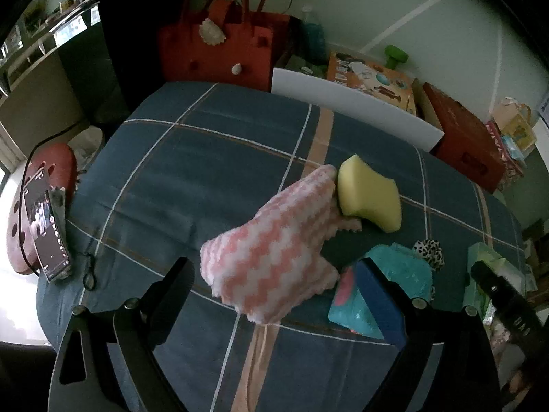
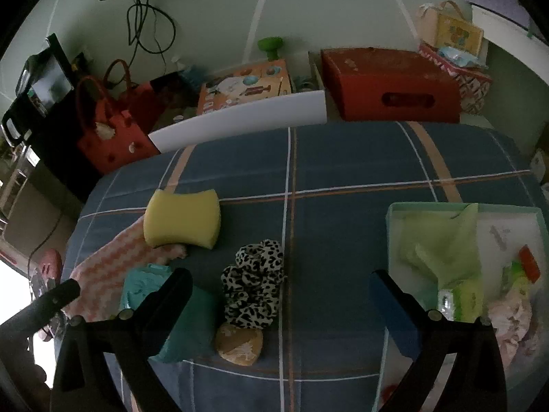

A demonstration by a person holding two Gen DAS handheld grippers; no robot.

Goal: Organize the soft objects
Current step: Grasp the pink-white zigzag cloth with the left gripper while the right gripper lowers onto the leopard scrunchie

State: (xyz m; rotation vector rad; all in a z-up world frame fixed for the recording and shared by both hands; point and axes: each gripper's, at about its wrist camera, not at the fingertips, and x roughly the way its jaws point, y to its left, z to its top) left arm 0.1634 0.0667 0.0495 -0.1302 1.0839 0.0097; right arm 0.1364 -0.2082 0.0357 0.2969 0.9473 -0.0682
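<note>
Both tongs gaping wide, gripping nothing: left gripper (image 1: 274, 271) hovering over pink-and-white zigzag cloth (image 1: 271, 243), right gripper (image 2: 279, 295) bracketing leopard-print scrunchie (image 2: 254, 285). Yellow sponge (image 2: 182, 218) lying far-left, touching cloth. Mint storage box (image 2: 394, 213) sitting right, likely awaiting the gathered softs.

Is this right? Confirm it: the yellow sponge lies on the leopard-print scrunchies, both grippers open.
Not quite. The yellow sponge rests partly on the pink-and-white cloth, apart from the leopard-print scrunchies, as the right wrist view shows. The left gripper and right gripper are indeed open.
</note>
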